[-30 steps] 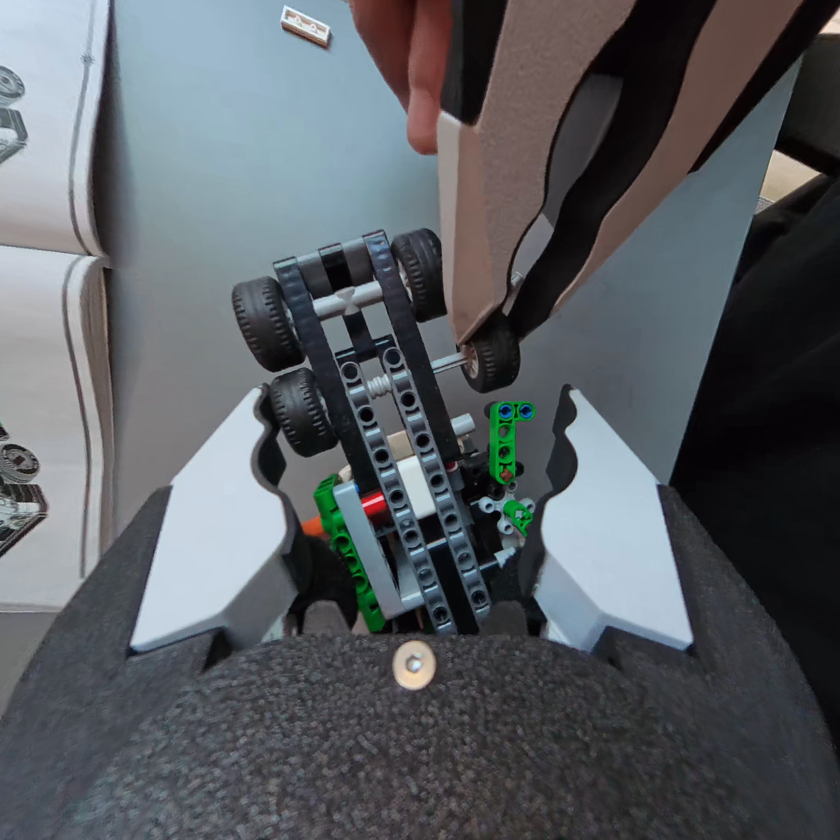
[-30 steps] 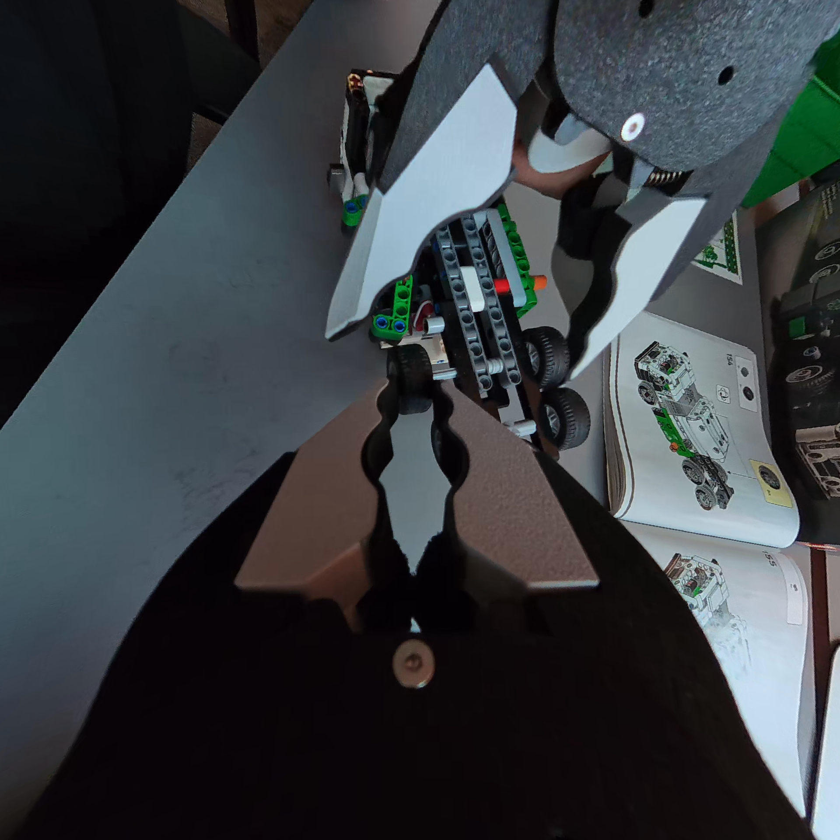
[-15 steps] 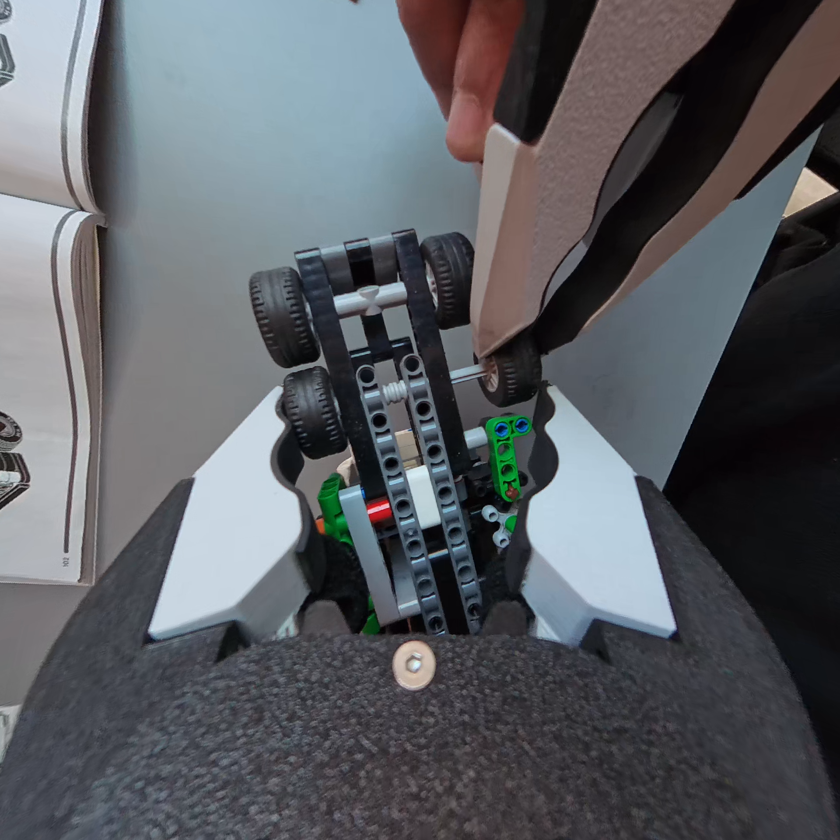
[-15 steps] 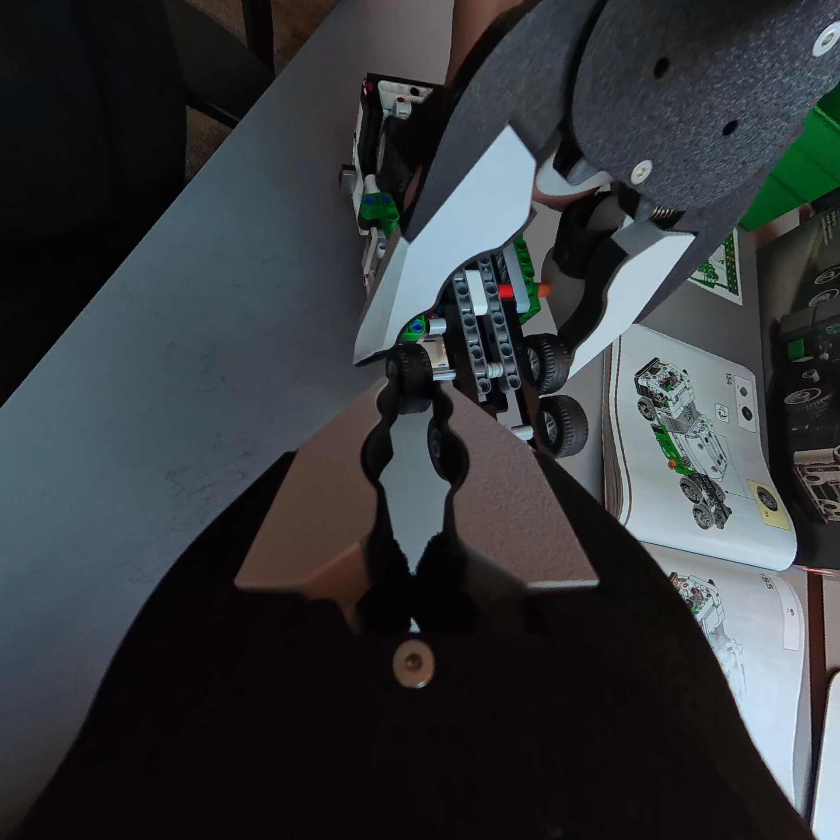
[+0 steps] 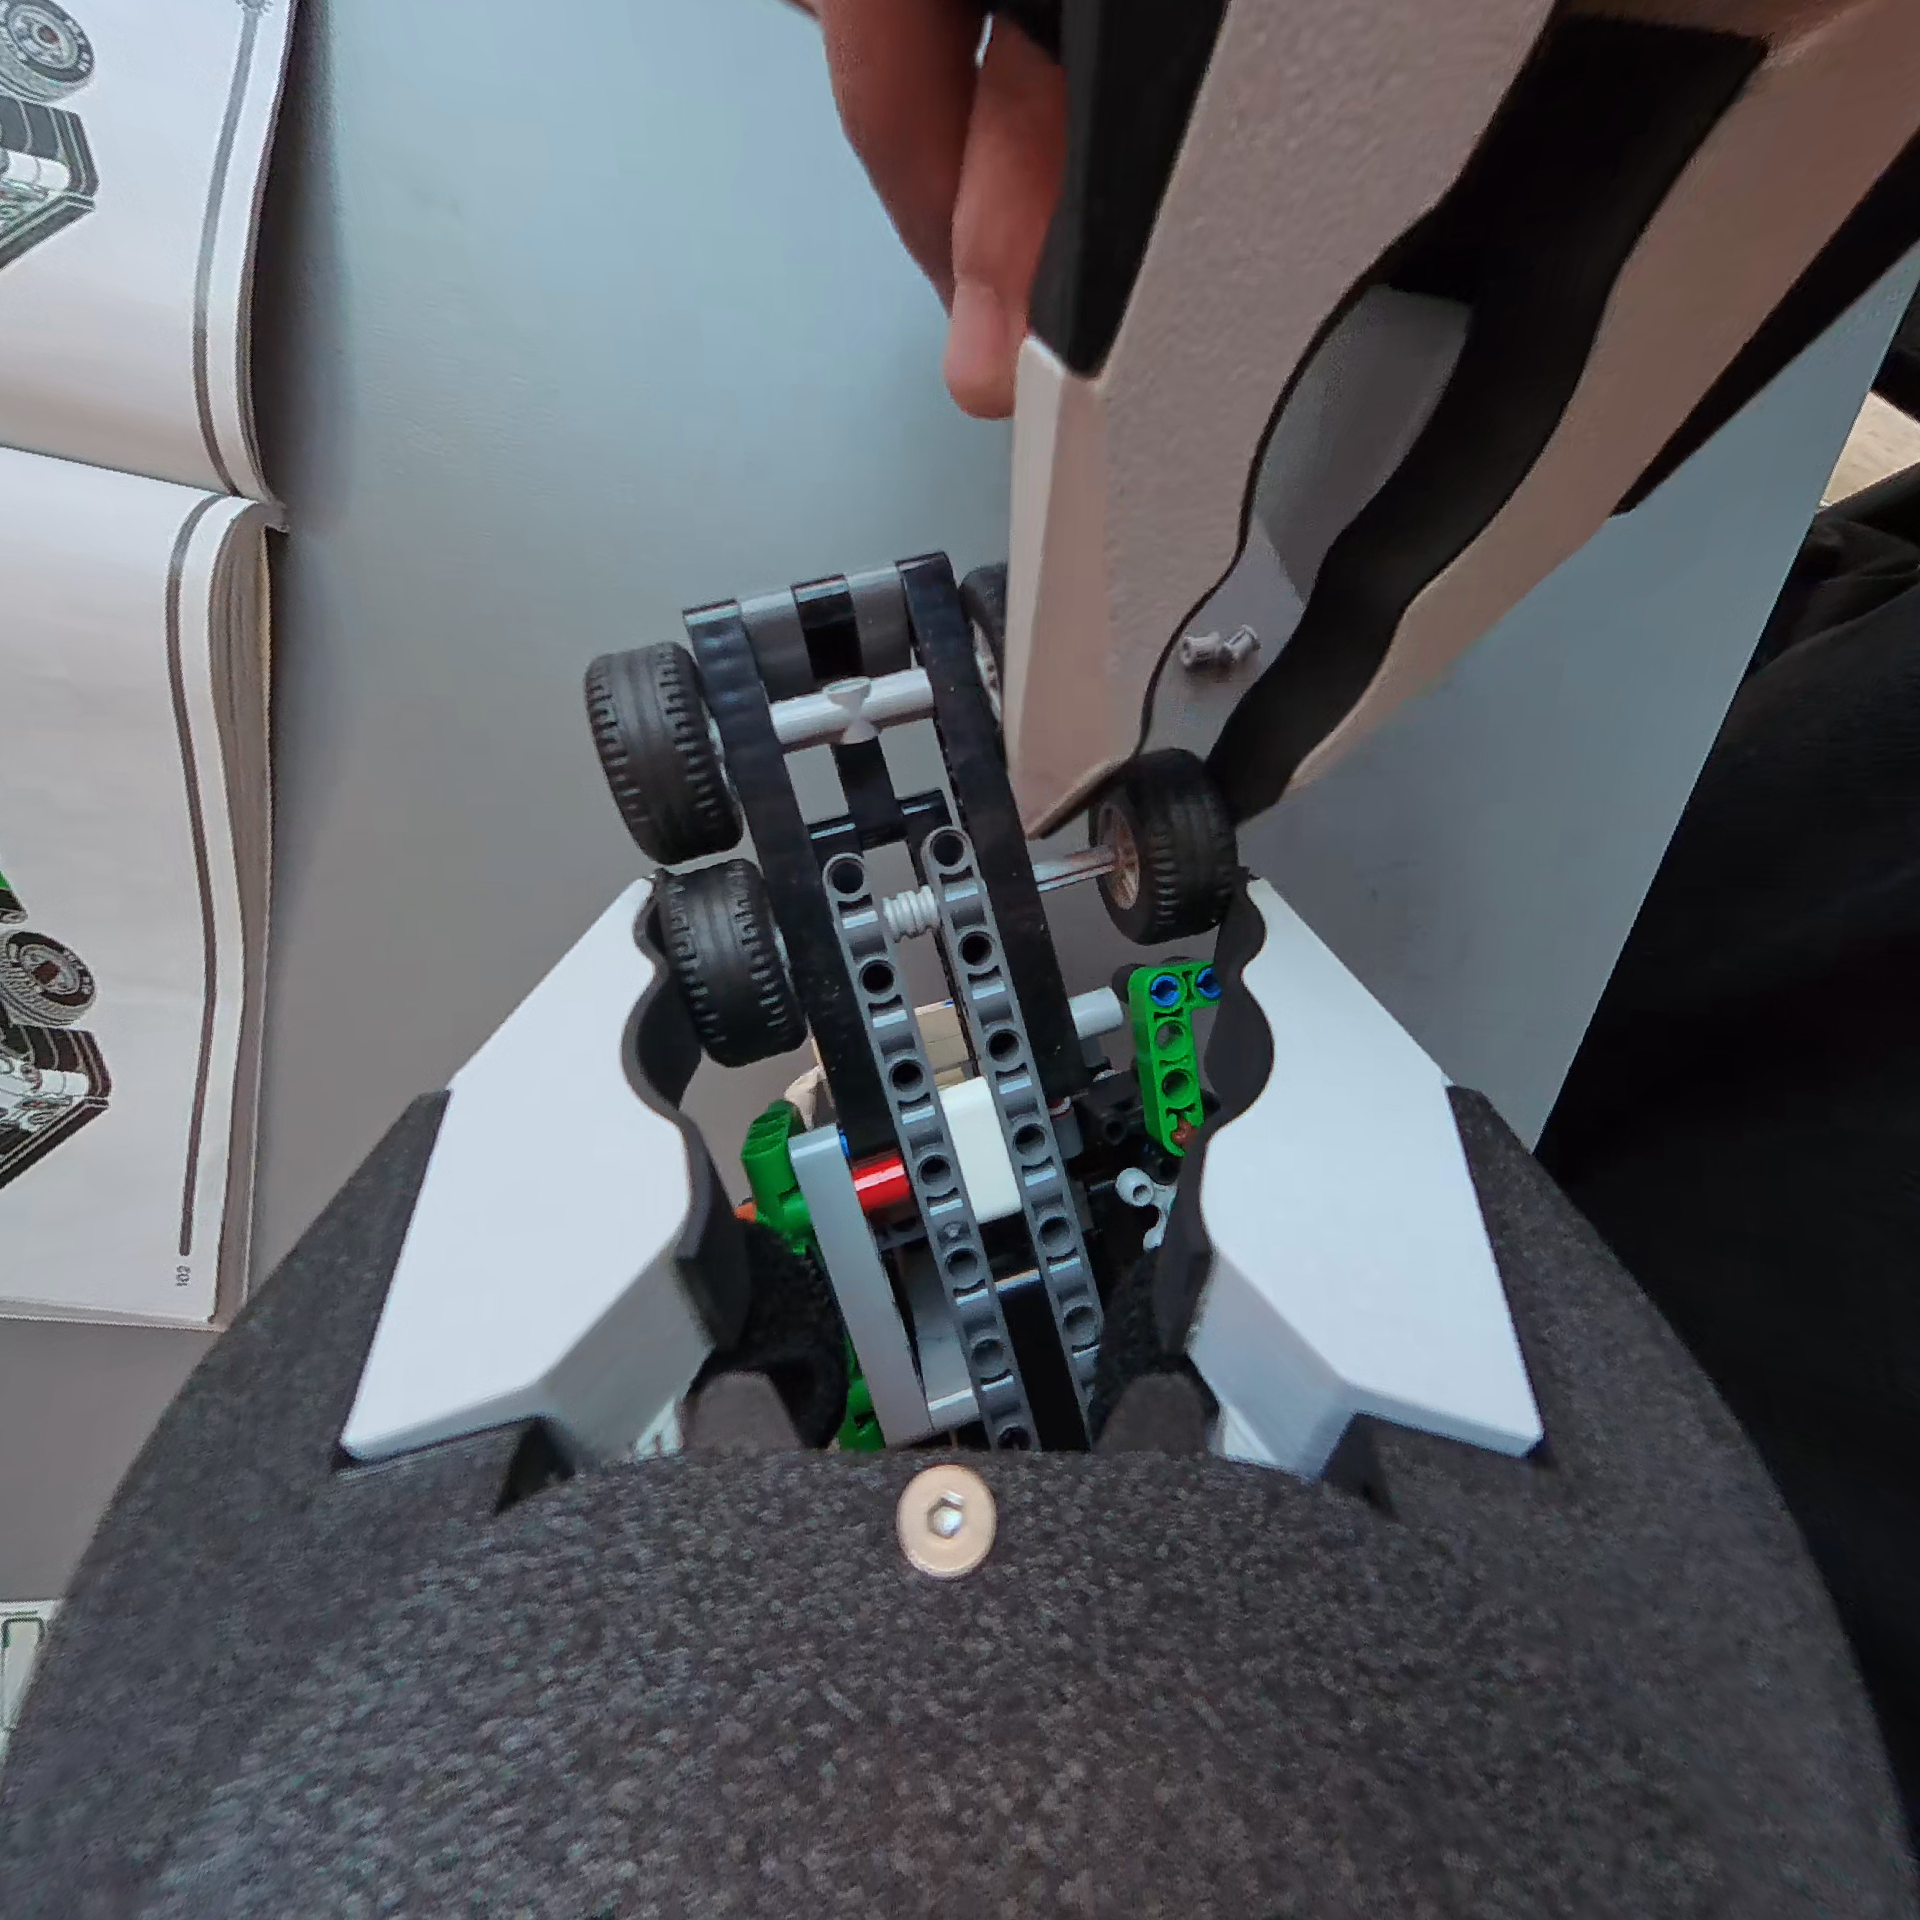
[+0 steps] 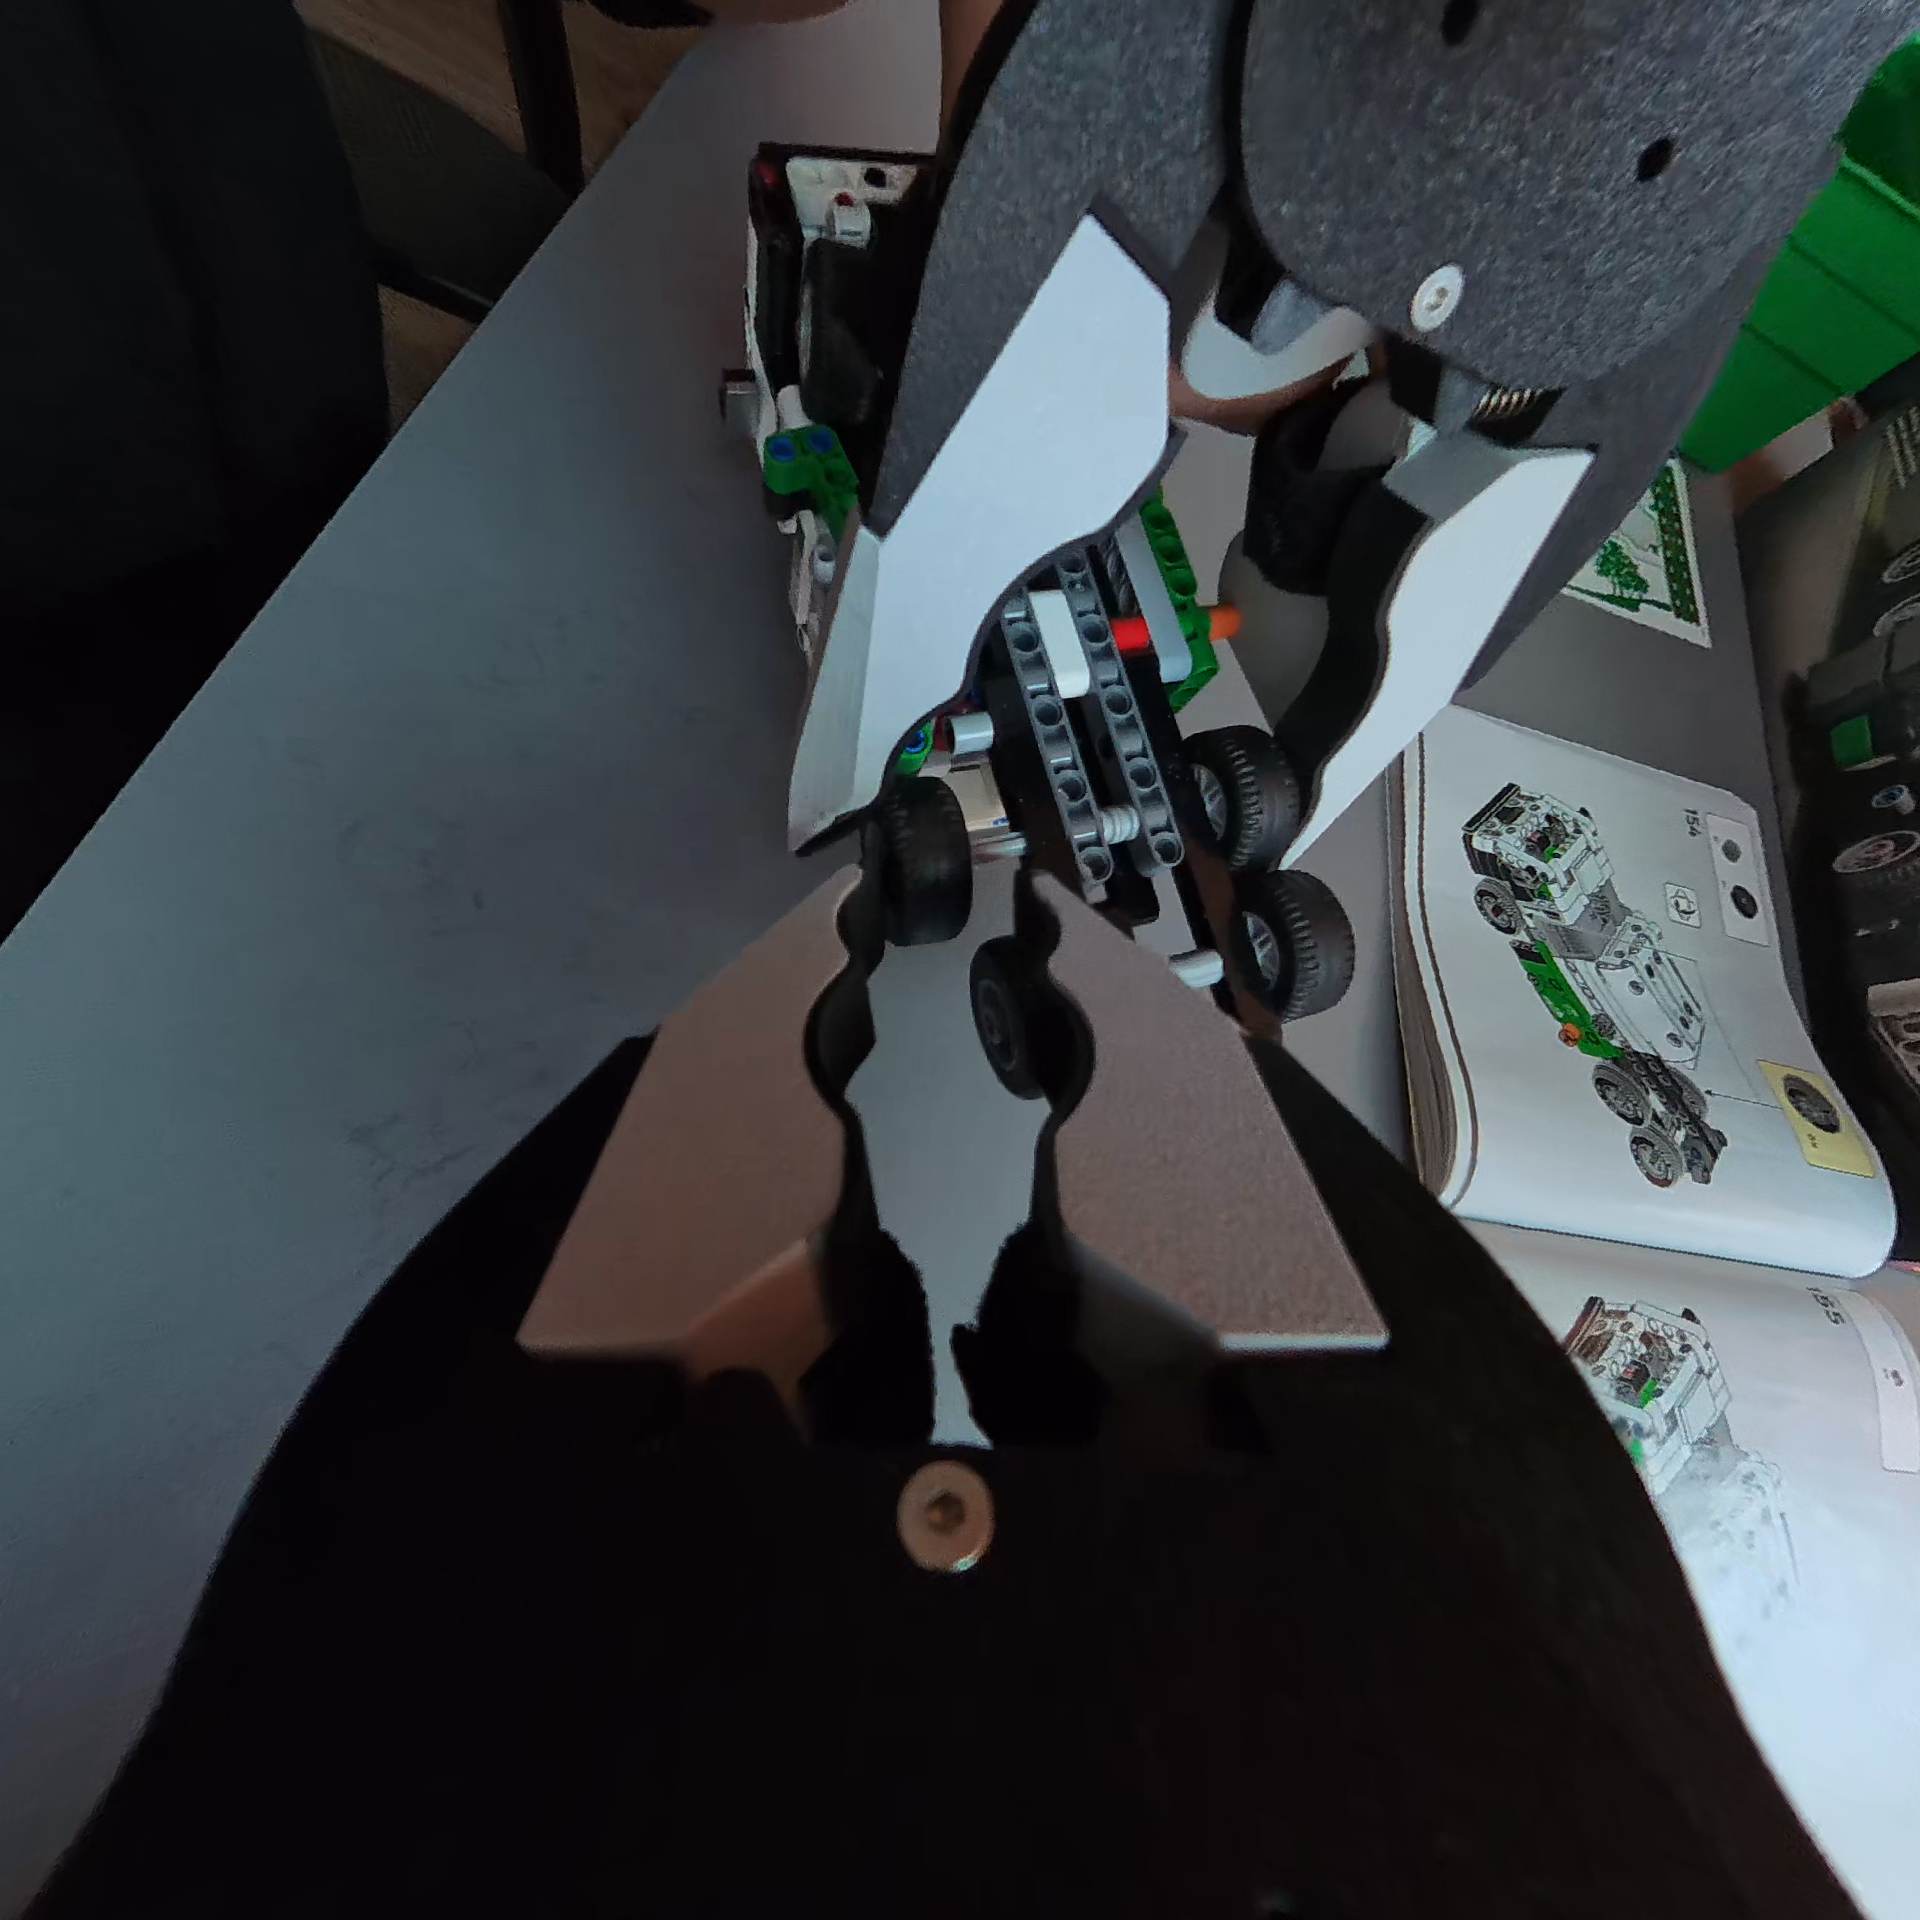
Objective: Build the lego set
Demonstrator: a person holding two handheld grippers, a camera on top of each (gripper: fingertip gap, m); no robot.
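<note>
My left gripper (image 5: 948,904) is shut on the upside-down Lego truck chassis (image 5: 935,1039), a frame of grey and black beams with green parts, held above the grey table (image 5: 582,364). My right gripper (image 6: 940,894) comes in from the far right with its jaws slightly parted around a black wheel (image 6: 925,873). That wheel (image 5: 1164,842) sits on the thin axle on the chassis's right side. Three other wheels (image 5: 665,748) are on the chassis. In the right wrist view my left gripper (image 6: 1060,821) holds the chassis (image 6: 1091,748) from above.
An open instruction booklet (image 5: 114,831) lies to the left and also shows in the right wrist view (image 6: 1621,987). A white and black cab assembly (image 6: 821,343) stands near the table edge. A small grey pin (image 5: 1216,649) lies on the table. A green bin (image 6: 1829,270) is at the back.
My right gripper's jaws have widened around the wheel, which stays on the axle. The chassis has shifted slightly in the left gripper's view; the left grip is unchanged.
</note>
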